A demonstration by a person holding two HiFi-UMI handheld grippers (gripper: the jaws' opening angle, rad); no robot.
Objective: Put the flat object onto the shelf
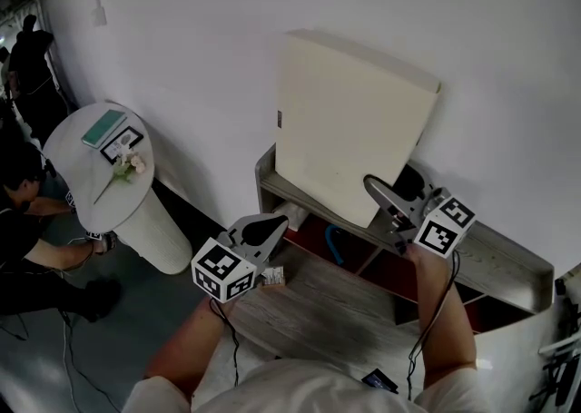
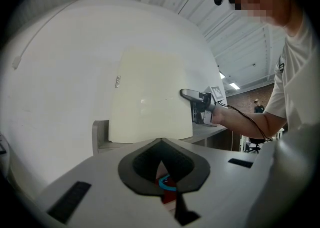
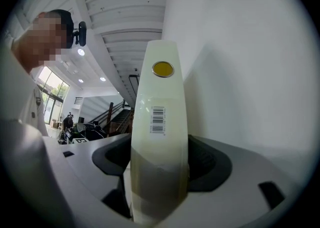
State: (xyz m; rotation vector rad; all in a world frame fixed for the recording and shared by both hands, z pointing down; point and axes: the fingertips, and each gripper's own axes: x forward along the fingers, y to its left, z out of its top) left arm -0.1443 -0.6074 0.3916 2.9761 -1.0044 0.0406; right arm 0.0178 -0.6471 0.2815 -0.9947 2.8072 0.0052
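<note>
My right gripper [image 1: 379, 191] straddles the flat object [image 1: 349, 121] with slack jaws, since shelf [image 1: 495, 261] and wall [image 1: 227, 30] prop it; my left gripper [image 1: 263, 230] is closed and empty.

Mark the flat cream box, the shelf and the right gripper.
flat cream box [image 1: 349, 121], head view, middle of its broad face.
shelf [image 1: 504, 261], head view, bare top board right of the box.
right gripper [image 1: 374, 186], head view, between its fingertips.

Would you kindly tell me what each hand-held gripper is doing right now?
Left hand-held gripper: closed, empty.
Right hand-held gripper: open, with the flat cream box between its jaws.
</note>
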